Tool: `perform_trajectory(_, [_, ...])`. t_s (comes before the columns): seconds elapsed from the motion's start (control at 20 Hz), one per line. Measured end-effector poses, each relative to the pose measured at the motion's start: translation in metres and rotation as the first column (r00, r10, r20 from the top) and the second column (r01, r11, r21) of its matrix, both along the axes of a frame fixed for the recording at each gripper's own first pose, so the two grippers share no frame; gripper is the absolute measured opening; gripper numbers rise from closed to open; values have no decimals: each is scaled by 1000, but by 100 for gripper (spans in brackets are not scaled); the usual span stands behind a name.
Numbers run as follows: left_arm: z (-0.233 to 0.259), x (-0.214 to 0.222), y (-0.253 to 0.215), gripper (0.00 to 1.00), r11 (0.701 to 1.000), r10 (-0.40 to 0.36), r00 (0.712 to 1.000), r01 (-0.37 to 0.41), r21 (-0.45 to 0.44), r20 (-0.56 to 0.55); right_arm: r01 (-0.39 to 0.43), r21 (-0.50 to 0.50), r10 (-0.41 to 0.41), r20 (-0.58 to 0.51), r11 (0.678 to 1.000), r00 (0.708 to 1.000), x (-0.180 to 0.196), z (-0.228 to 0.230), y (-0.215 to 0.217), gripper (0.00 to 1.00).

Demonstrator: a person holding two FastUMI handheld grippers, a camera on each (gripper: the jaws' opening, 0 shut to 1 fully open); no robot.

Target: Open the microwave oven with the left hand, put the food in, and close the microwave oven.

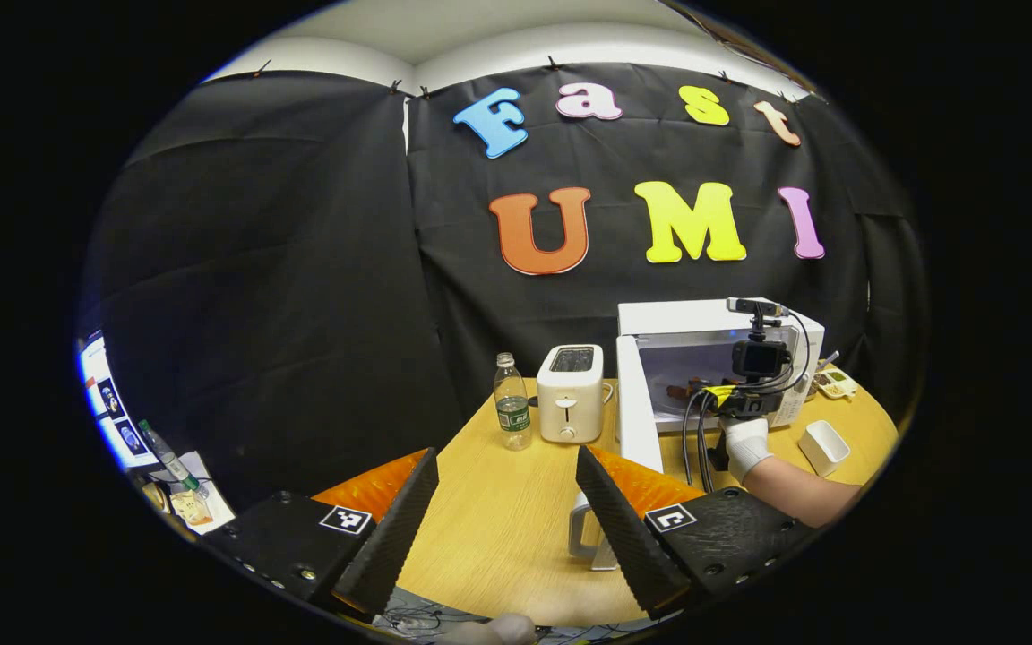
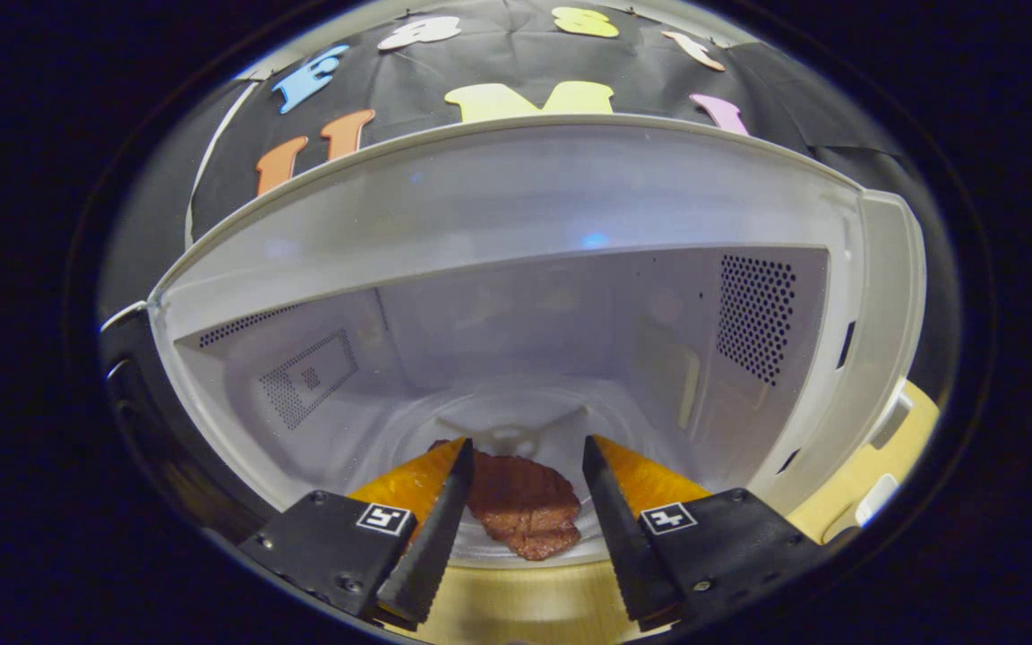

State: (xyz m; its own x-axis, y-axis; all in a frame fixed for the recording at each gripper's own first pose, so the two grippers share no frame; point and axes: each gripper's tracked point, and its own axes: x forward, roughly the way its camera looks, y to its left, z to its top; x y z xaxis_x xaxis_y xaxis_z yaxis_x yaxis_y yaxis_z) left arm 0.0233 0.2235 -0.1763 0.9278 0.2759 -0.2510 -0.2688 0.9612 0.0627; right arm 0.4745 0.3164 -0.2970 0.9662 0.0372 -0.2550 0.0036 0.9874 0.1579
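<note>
Brown meat (image 2: 523, 506) lies on the glass plate (image 2: 489, 430) inside the open microwave (image 2: 516, 224), between the right gripper's (image 2: 523, 511) spread, empty fingers. Pulling out carelessly could snag and drag it. Left gripper (image 1: 507, 520), also wide and empty, hangs over the table (image 1: 498, 502), well away from the door (image 1: 637, 408).

Left claw (image 1: 507, 502): jaws spread wide, nothing between them, held level and pointing forward. Right claw (image 2: 525, 502): jaws parted, fingers not pressing on anything. In the left gripper view, the right claw (image 1: 722, 394) appears farther off, carried by a white-gloved hand (image 1: 744, 445) (bare forearm (image 1: 798, 493) extending behind it).
</note>
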Motion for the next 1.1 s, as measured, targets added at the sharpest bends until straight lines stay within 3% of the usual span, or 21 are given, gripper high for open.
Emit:
perform_trajectory(0.15, [2, 0, 1, 95, 1000, 2, 1000, -2, 8, 6, -49, 41, 50, -12, 998, 999, -20, 8, 5, 80])
perform_trajectory(0.2, [3, 1, 1, 95, 1000, 1, 1000, -1, 9, 7, -56, 53, 57, -15, 997, 998, -29, 13, 5, 72])
perform_trajectory(0.25, [3, 2, 2, 95, 1000, -1, 1000, 0, 9, 9, -75, 74, 76, -16, 994, 997, -41, 20, 5, 79])
perform_trajectory(0.4, [14, 4, -1, 95, 1000, -6, 999, 7, -8, 34, -162, 180, 167, -17, 970, 986, -92, 50, 6, 87])
perform_trajectory(0.45, [19, 6, -2, 95, 1000, -7, 999, 8, -9, 42, -169, 193, 177, -28, 967, 984, -113, 57, -1, 96])
perform_trajectory(0.6, [31, 10, -2, 95, 999, -37, 997, 37, -3, 74, -205, 103, 210, -32, 973, 977, -179, 91, -30, 98])
perform_trajectory(0.65, [33, 11, 0, 95, 999, -39, 996, 40, -5, 77, -224, 64, 227, -42, 973, 973, -201, 102, -40, 89])
perform_trajectory(0.7, [34, 12, 2, 95, 999, -47, 995, 48, -4, 83, -244, 36, 246, -51, 969, 968, -224, 113, -51, 89])
perform_trajectory(0.75, [33, 13, 4, 95, 999, -45, 995, 45, -5, 86, -257, 13, 257, -59, 966, 965, -245, 123, -66, 98])
perform_trajectory(0.85, [34, 16, 4, 95, 998, -50, 994, 53, -25, 97, -256, -25, 253, -74, 966, 965, -286, 140, -96, 99])
perform_trajectory(0.9, [34, 17, 4, 95, 998, -54, 993, 57, -28, 110, -245, -44, 241, -82, 968, 967, -303, 149, -113, 90])
perform_trajectory(0.95, [31, 19, 7, 95, 998, -52, 993, 55, -24, 110, -229, -65, 223, -82, 971, 971, -318, 158, -128, 99])
perform_trajectory(1.1, [17, 19, 15, 95, 999, -51, 994, 52, -11, 101, -174, -63, 169, -84, 983, 982, -354, 176, -163, 99])
